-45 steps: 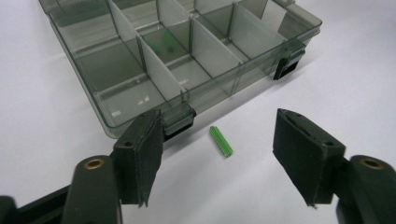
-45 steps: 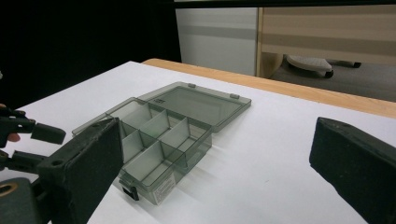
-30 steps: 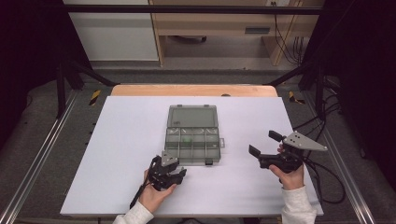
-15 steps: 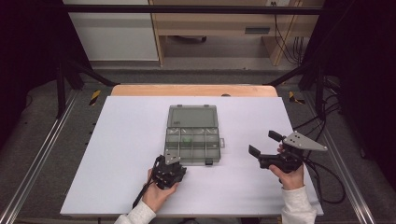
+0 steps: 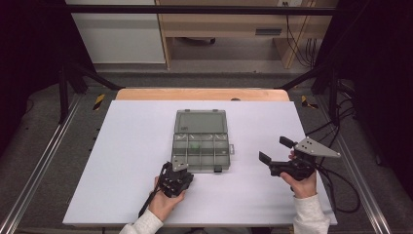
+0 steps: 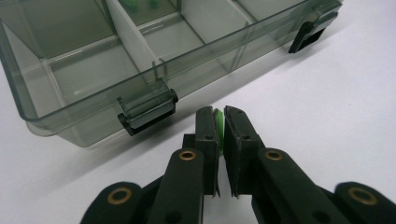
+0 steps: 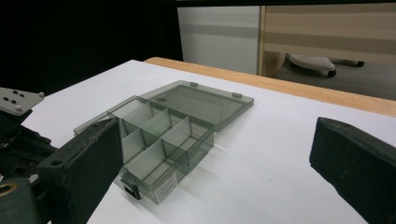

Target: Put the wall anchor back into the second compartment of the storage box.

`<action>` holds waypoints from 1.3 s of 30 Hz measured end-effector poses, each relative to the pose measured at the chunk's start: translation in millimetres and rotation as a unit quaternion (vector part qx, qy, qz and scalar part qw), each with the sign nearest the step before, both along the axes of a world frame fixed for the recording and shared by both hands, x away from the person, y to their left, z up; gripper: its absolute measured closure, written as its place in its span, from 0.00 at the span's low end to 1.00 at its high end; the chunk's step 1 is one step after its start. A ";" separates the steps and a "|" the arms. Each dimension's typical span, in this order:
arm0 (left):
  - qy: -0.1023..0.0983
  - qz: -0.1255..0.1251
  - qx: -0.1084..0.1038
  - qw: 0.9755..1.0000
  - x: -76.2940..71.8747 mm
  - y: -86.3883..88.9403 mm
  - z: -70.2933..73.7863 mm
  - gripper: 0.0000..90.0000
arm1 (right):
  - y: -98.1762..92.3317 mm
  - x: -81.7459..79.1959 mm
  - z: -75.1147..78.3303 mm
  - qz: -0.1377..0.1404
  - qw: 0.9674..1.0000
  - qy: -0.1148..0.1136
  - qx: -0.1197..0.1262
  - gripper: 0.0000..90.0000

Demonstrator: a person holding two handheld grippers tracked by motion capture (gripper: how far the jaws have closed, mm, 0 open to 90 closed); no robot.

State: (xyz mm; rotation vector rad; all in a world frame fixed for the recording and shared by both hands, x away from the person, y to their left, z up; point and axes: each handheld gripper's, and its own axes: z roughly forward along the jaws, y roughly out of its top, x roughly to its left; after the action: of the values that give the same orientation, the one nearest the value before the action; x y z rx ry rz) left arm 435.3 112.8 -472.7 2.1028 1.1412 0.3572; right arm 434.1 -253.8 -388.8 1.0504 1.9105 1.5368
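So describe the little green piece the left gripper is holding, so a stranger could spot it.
On the white table, find the open clear compartment box. Just off its near left corner sits the left gripper, jaws just closed on a small flat green piece. The other green bits lie inside the box.

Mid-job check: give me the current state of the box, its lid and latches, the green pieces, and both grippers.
Compartment box: open, flat on the table.
Lid: swung fully back, lying flat.
Front latches: undone.
Green piece: pinched between the left gripper's pads.
Green pieces in the box: resting in a compartment.
Left gripper: jaws have just been closing, now shut on the green piece.
Right gripper: open, holding nothing.
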 end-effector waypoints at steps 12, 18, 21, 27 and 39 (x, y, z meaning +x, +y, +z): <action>-0.021 -0.022 -0.015 0.999 -12.0 4.3 20.3 0.93 | 0.3 -0.2 -0.2 -0.001 1.000 0.001 0.000 0.04; -0.033 -0.031 -0.025 0.999 -18.2 6.9 34.7 0.93 | 0.8 0.1 -0.6 -0.002 1.000 0.003 -0.002 0.04; -0.038 -0.032 -0.030 0.998 -19.2 7.3 40.2 0.93 | 0.9 0.2 -0.9 0.000 1.000 0.003 -0.002 0.04; -0.049 -0.032 -0.038 0.998 -18.4 9.0 51.8 0.93 | 2.1 1.1 -2.0 -0.003 1.000 0.005 -0.004 0.03; -0.071 -0.021 -0.060 0.995 -6.2 17.0 75.9 0.93 | 0.8 1.2 -1.8 -0.003 1.000 0.005 -0.003 0.03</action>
State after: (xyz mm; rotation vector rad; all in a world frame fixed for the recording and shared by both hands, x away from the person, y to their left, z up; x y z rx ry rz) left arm 429.1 129.8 -396.8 1.9619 1.0080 0.4027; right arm 435.4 -252.9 -390.5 1.0617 1.9151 1.5239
